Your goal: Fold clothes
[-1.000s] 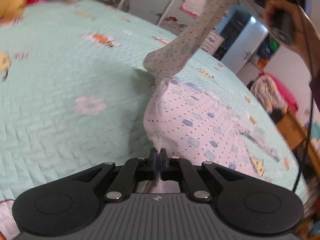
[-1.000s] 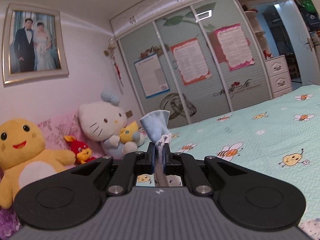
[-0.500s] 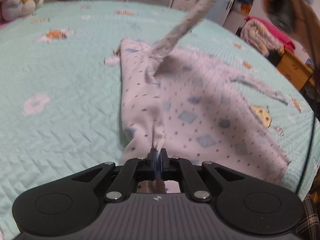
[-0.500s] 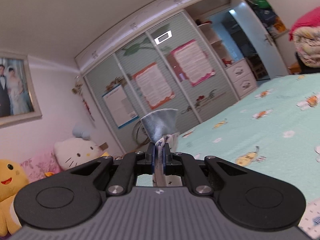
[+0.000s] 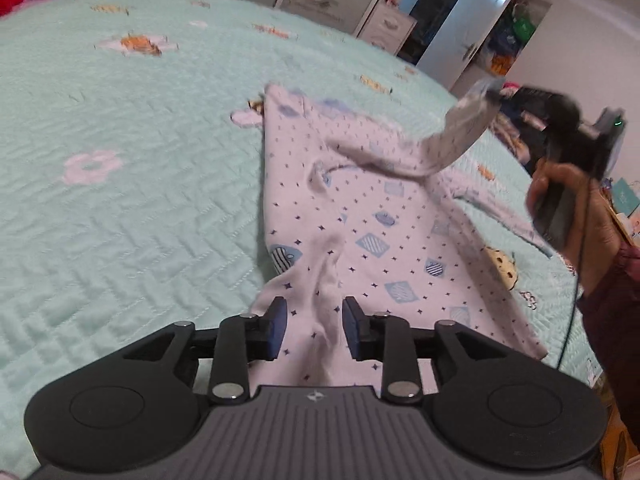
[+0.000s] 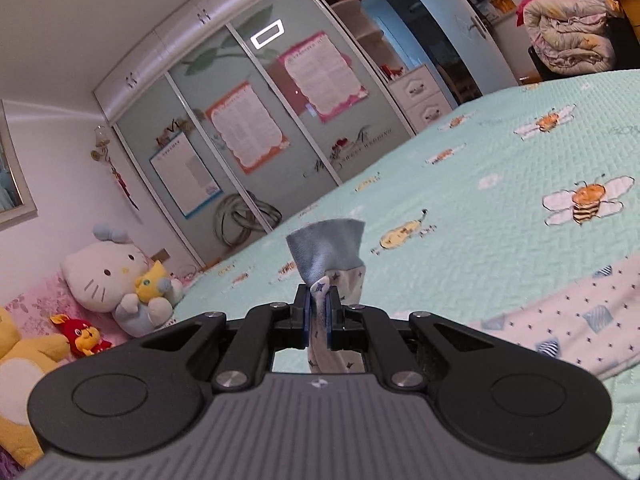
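Looking along my left gripper [image 5: 313, 327], I see its jaws spread apart, a ridge of the white patterned garment [image 5: 360, 216] lying loose between them on the mint quilt [image 5: 120, 200]; only this view shows my right hand [image 5: 568, 204] lifting a sleeve [image 5: 460, 140]; my right gripper [image 6: 318, 312] is clenched on that sleeve's blue cuff [image 6: 326, 246]; its camera alone shows the plush toys [image 6: 108, 276] and wardrobe [image 6: 240, 140].

Right hand-held gripper [image 6: 318, 312] clamped on blue-cuffed sleeve [image 6: 326, 248].
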A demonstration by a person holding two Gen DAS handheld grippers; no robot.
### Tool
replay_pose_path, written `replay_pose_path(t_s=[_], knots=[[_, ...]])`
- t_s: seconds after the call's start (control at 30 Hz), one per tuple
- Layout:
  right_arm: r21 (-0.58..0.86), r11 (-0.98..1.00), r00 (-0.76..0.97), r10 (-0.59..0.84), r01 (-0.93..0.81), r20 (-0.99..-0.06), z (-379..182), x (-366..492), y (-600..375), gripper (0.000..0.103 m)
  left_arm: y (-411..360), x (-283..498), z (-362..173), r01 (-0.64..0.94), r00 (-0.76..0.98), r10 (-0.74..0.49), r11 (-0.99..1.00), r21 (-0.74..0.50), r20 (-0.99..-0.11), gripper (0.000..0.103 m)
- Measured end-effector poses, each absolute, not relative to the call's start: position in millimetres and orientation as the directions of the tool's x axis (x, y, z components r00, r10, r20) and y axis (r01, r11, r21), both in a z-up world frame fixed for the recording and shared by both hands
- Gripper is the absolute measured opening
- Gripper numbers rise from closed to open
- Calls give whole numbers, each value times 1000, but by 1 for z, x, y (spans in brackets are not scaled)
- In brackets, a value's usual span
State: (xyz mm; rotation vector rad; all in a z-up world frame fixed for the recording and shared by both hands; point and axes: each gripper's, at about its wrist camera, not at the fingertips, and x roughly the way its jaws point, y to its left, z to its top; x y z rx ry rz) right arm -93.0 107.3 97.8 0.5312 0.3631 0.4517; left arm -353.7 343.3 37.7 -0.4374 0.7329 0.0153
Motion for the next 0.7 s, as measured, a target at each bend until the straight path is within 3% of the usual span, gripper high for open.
replay_pose_path(t_s=[0.13, 0.3, 0.4, 0.47, 0.53, 0.7], knots=[[561, 765, 828, 511, -317, -228, 91, -93, 103, 6, 327, -367, 47, -122, 758, -88, 954, -273, -646, 34], [556, 757, 821, 530, -344, -212, 87, -102, 98, 6, 282, -363, 49, -30, 751, -5, 999, -41, -660, 40], [544, 755, 812, 544, -365, -210, 87, -105, 95, 6, 263, -348, 35, -33, 719, 113, 991, 128, -686, 40], [530, 759, 807, 551, -377, -215, 86, -107, 94, 6, 259, -339, 24, -43, 682, 178, 978, 204, -709, 30], [510, 765, 802, 557, -393, -217, 86, -107, 95, 6, 263, -337, 23, -36, 672, 157, 983, 180, -723, 9], [468, 778, 796, 563, -419, -223, 88, -100, 95, 6, 269, -332, 46, -67, 653, 119, 993, 100, -748, 5]])
